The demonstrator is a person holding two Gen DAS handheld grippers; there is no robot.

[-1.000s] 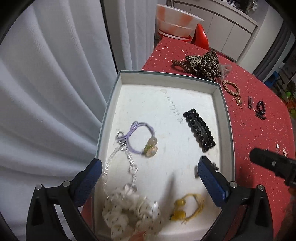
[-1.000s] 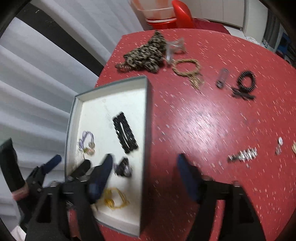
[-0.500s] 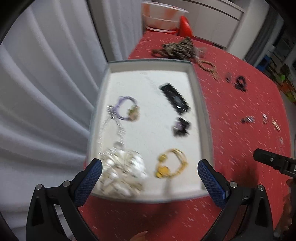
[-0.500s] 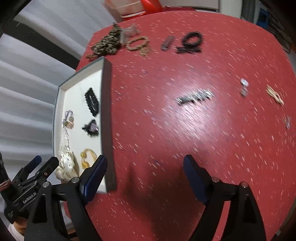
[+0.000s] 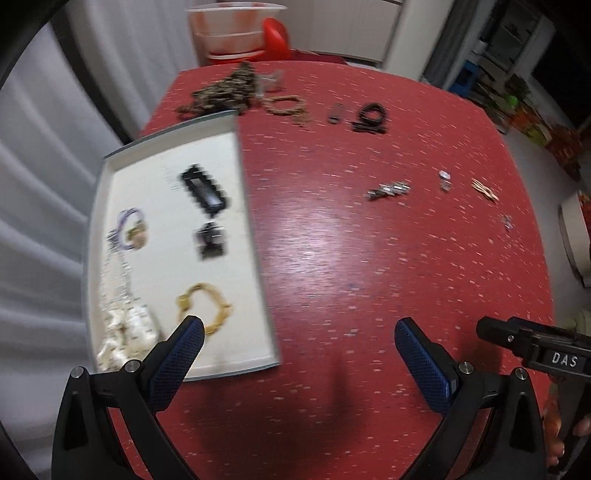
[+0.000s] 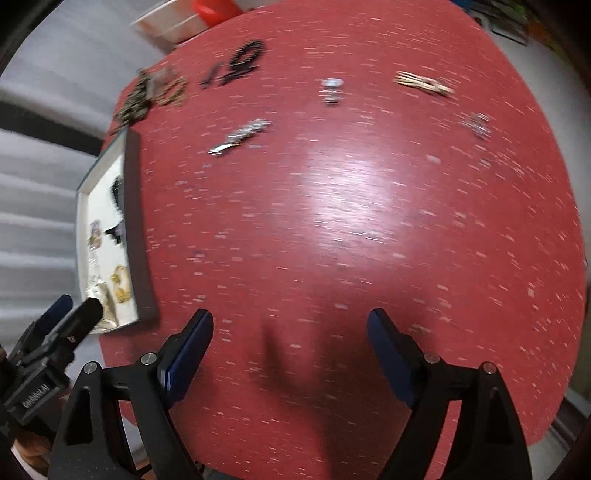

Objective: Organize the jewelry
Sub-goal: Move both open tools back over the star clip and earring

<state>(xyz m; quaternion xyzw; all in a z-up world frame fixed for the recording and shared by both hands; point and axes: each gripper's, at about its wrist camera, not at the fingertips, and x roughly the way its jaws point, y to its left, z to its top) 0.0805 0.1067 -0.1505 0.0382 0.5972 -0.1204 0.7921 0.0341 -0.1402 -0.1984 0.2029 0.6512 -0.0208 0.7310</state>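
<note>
A grey-rimmed white tray (image 5: pixel 255 229) (image 6: pixel 133 229) lies on the left of the red table. It holds a black beaded clip (image 5: pixel 205 192), a small dark piece (image 5: pixel 210 240), a purple hair tie (image 5: pixel 129 229), a yellow bracelet (image 5: pixel 205 302) and a white dotted scrunchie (image 5: pixel 125 336). Loose on the table lie a silver clip (image 5: pixel 388 190) (image 6: pixel 240 136), a small silver piece (image 6: pixel 330 90), a gold clip (image 5: pixel 484 190) (image 6: pixel 423 83) and a black bead bracelet (image 5: pixel 371 116) (image 6: pixel 240 62). My left gripper (image 5: pixel 295 332) is open and empty over the tray's right rim. My right gripper (image 6: pixel 290 325) hangs open and empty over bare table.
A leopard-print scrunchie (image 5: pixel 225 94) and a braided tan bracelet (image 5: pixel 286 105) lie at the table's far edge. Beyond it stand a translucent tub (image 5: pixel 232 31) and a red object (image 5: pixel 275 38). White curtains (image 5: pixel 44 184) hang to the left. The table edge curves round on the right.
Both grippers have swung to the right, away from the tray and out over the table. The small dark piece that was at the right gripper now lies in the tray. The right jaws widened slightly.
</note>
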